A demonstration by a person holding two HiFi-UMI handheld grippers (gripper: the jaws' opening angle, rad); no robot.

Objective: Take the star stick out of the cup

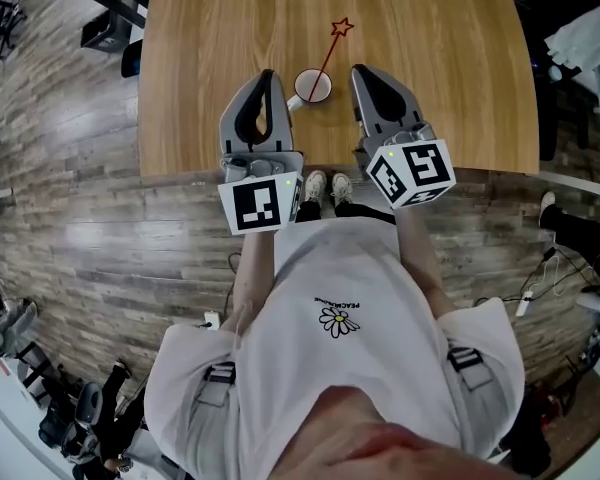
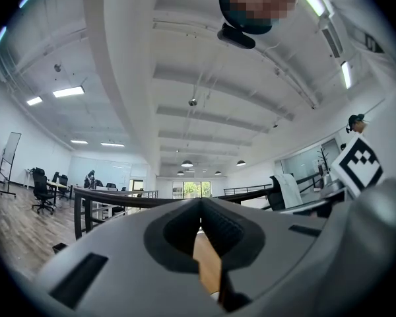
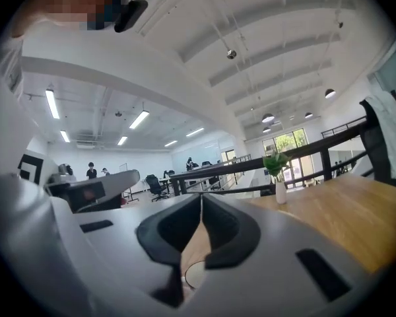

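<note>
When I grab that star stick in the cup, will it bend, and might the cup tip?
The star stick looks thin and straight, so probably light and fairly stiff, though hard to pinch. It leans on the rim of the small cup, so a sideways pull might tip or slide it; pulling along the lean seems safer.

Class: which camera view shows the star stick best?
The head view: the star stick shows whole, leaning out of the cup. Neither gripper view shows the stick; the right gripper view catches only a bit of cup rim.
</note>
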